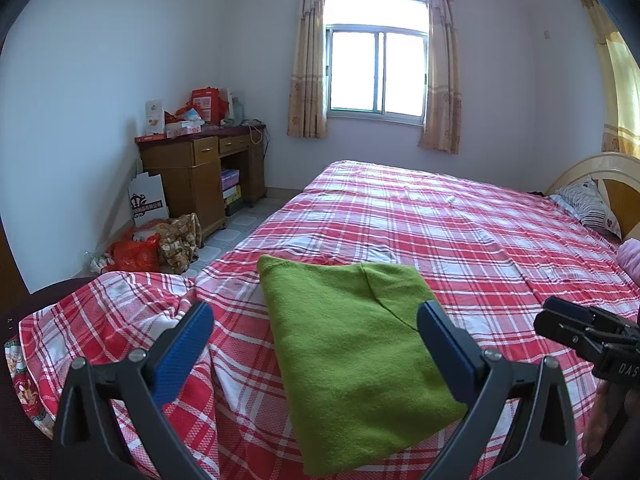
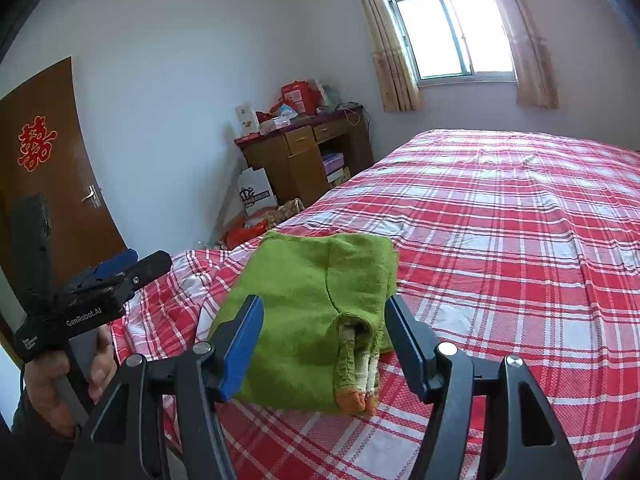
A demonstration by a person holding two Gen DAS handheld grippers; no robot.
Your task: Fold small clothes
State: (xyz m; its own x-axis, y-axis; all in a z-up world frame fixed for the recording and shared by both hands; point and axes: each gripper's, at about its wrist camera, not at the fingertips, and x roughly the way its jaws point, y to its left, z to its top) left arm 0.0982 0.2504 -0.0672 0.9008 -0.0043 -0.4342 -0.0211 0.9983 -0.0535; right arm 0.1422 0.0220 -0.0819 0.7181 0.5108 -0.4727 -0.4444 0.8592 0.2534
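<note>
Both sets of jaws stand wide apart and grip nothing: the left gripper (image 1: 316, 320) hangs low over the near part of the bed (image 1: 460, 220), and the right gripper (image 2: 324, 316) does the same from its own side. The folded green garment (image 1: 352, 340) lies flat on the red-and-white checked bedspread (image 2: 500, 240), close to the near left corner of the bed, and in each wrist view it sits between and just beyond the blue fingertips (image 1: 202, 318), with neither pair touching it. In the right wrist view a ribbed cuff with an orange end (image 2: 354, 396) sticks out from the folded layers at the near edge of the garment. Left of the garment the bedspread bunches into wrinkles where it drops over the bed's edge; to the right and beyond, the checked cloth runs flat toward a striped pillow (image 1: 588, 204) at the headboard. Past the bed's left edge stand a wooden desk (image 1: 200, 176) piled with boxes and some bags (image 1: 136, 254) on the floor
</note>
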